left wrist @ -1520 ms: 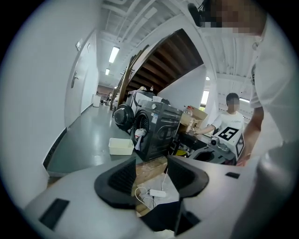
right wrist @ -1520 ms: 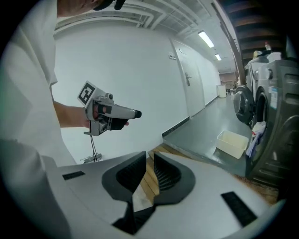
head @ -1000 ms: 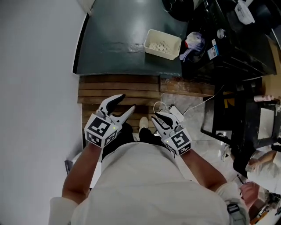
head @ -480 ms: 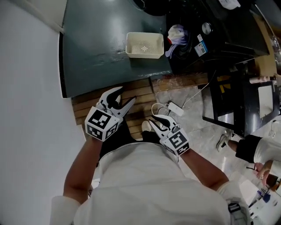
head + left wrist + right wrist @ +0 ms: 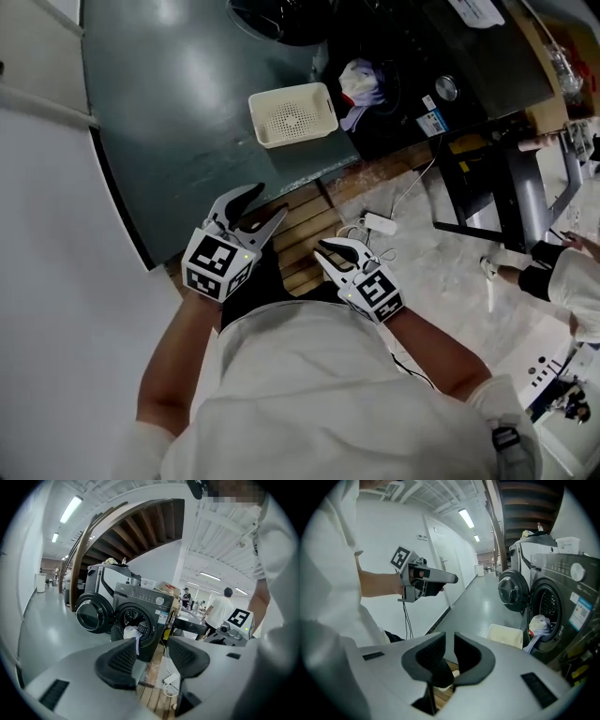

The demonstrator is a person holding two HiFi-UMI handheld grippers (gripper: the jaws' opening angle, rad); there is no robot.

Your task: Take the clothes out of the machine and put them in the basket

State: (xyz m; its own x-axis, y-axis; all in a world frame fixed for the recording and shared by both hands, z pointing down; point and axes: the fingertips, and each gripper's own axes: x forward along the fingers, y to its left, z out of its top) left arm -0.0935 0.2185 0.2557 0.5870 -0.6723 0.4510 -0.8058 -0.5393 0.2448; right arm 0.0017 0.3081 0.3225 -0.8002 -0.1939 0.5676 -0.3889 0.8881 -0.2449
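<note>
Left tool (image 5: 265, 204) gaping, right tool (image 5: 328, 248) barely apart, both empty, as clothes (image 5: 361, 82) wait in the open washing machine (image 5: 469, 66), the basket (image 5: 298, 135) beside it unfilled.

**Surroundings: floor clutter, bystanders, building**

Strip of brown wooden slats (image 5: 309, 220) on the floor, bordered by dark grey-green smooth flooring (image 5: 178, 122) on one side and pale marbled flooring (image 5: 441, 281) on the other. Small white power adapter (image 5: 380, 223) lies on the marbled part, its white cord looped beside it. Black metal frame stand (image 5: 466, 187) near. Second person's white sleeve with black cuff (image 5: 562, 279) at far right. Brown timber stair underside (image 5: 140, 531) overhead; ceiling strip light (image 5: 71, 509); a person in a white shirt (image 5: 219, 611) standing in the background.
</note>
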